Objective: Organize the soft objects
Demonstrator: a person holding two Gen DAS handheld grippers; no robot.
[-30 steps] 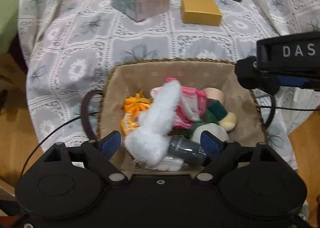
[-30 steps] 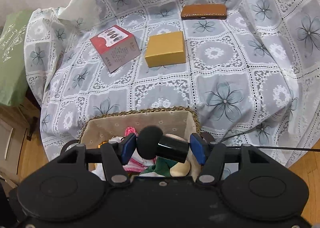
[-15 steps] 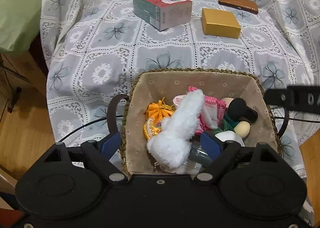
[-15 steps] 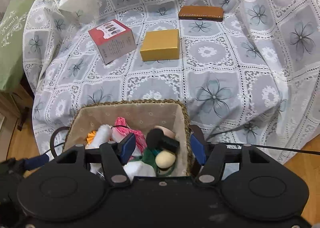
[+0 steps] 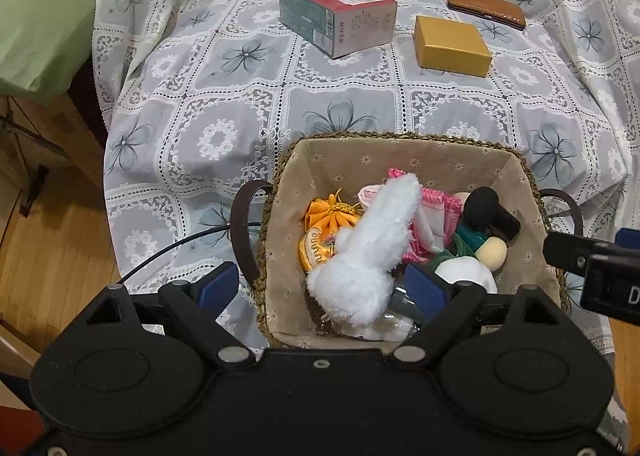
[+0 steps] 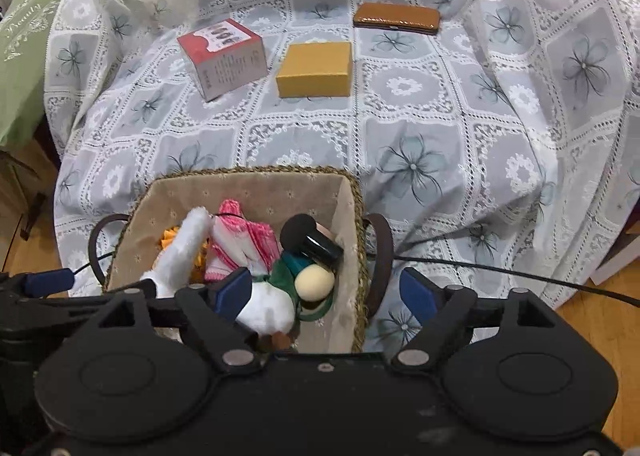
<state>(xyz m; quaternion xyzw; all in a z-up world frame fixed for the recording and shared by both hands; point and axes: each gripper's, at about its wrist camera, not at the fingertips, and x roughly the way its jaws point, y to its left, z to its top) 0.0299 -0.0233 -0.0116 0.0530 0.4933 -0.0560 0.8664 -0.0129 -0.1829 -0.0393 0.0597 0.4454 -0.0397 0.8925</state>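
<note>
A lined wicker basket point(image 5: 400, 137) sits at the near edge of the lace cloth. It holds a white fluffy toy point(image 5: 368, 248), an orange pouch point(image 5: 328, 215), a pink cloth point(image 5: 436, 211), a cream sponge point(image 5: 491, 252) and a black sponge-tipped brush point(image 5: 490, 211). My left gripper point(image 5: 320, 286) hovers over the basket's near left corner; its jaws are opening, with the fluffy toy below and untouched. My right gripper point(image 6: 325, 292) hangs above the basket's right wall point(image 6: 352, 215), jaws opening and empty. The black brush point(image 6: 310, 240) lies loose inside.
Farther back on the cloth stand a red and green box point(image 5: 340, 15), a gold box point(image 5: 452, 45) and a brown leather case point(image 5: 484, 7). A green bag point(image 5: 40, 15) lies at the left. Cables point(image 6: 500, 272) trail over the cloth's edge, with wooden floor point(image 5: 48, 248) on both sides.
My right gripper let go of the black brush, which now lies in the basket, and its jaws spread wide. Both grippers have drawn back from the basket a little.
</note>
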